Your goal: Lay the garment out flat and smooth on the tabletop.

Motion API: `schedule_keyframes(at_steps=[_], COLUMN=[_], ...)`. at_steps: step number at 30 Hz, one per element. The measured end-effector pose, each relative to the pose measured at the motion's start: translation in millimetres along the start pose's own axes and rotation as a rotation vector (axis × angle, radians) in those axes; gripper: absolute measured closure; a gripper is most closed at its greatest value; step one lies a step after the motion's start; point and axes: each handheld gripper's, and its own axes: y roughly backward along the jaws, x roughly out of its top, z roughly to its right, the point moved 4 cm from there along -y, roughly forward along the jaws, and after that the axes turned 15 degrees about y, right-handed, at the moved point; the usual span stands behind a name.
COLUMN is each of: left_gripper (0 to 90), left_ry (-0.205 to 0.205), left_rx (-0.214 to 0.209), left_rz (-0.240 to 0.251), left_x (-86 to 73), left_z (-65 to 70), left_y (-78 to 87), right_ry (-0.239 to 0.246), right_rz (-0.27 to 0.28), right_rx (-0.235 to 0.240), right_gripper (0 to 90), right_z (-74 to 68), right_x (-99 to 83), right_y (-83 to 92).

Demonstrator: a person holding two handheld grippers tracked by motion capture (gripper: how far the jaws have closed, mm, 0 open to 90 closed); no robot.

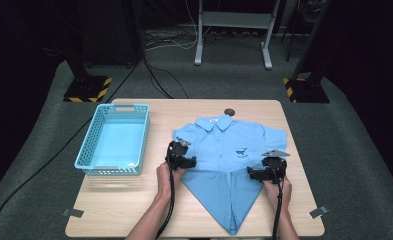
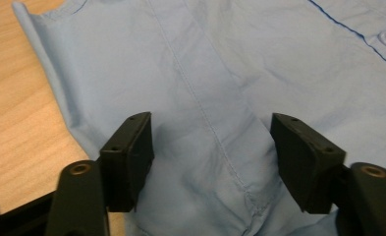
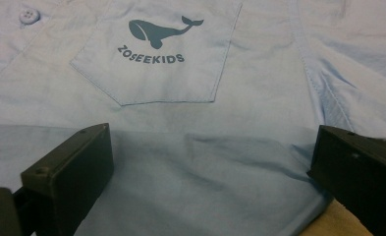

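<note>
Over the blue shirt [image 1: 229, 150], left claw [image 2: 210, 157] and right claw [image 3: 207, 177] (both gaping, empty) hover low.

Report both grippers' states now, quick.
Left gripper: open, jaws spread over the blue shirt, holding nothing.
Right gripper: open, jaws wide apart just above the shirt below its whale pocket, holding nothing.

Both forearms enter from the bottom edge, angled slightly inward. Left hand [image 1: 163, 175] grips the left gripper [image 1: 180, 155]; jaws spread wide apart, nothing between them. Right hand [image 1: 279, 187] grips the right gripper [image 1: 269, 167]; jaws likewise wide apart. Both grippers sit low, level with each other, cables trailing back along the forearms.
</note>
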Motion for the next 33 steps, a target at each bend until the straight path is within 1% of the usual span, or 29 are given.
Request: schedule_keyframes(at_steps=[1,4,10,12,14,17,19,22,25,29,31,33], left_gripper=[38.3,45.0,60.4,64.1,68.5,75.1,78.8,82.3,84.0,84.4,84.4,84.4], left_ry=[0.006,0.005,-0.016,-0.013,0.001,0.01,0.002,-0.004,-0.005,-0.008,0.002,0.002], left_rx=[0.0,-0.005,-0.021,-0.03,-0.033,-0.023,-0.014,-0.003,0.005,0.018,0.021,0.026], left_rz=[0.005,0.009,0.015,0.018,0.025,0.035,0.043,0.06,0.073,0.078,0.086,0.093], left_x=[-0.3,-0.4,-0.8,-0.8,-0.8,-1.4,-2.4,-4.6,-5.9,-6.3,-6.1,-5.7], left_z=[-0.3,-0.5,4.0,4.0,3.2,0.2,-1.1,-2.0,-2.6,-4.5,-5.4,-7.3], left_y=[0.3,1.2,1.5,1.5,1.4,1.9,2.7,3.6,4.0,4.9,5.6,7.6], right_ry=[0.0,0.0,-0.001,-0.002,-0.002,-0.002,-0.002,-0.002,-0.002,-0.002,-0.002,-0.002], right_rz=[0.0,0.0,0.0,-0.001,0.0,0.0,0.0,0.0,0.0,0.001,0.001,0.001], right_rx=[0.0,0.0,-0.001,-0.001,-0.001,-0.001,-0.001,-0.001,-0.001,-0.001,-0.001,-0.001], right_gripper=[1.6,1.6,1.7,1.8,1.8,1.9,1.9,1.9,1.9,1.9,1.9,1.9], right_z=[0.0,0.0,0.0,0.0,0.0,0.0,0.0,0.0,0.0,0.1,0.1,0.1], right_x=[0.0,0.0,0.0,0.0,-0.1,-0.1,-0.1,-0.1,-0.1,-0.1,-0.1,-0.1], right_y=[0.0,0.0,0.1,0.1,0.2,0.2,0.2,0.2,0.2,0.2,0.2,0.2])
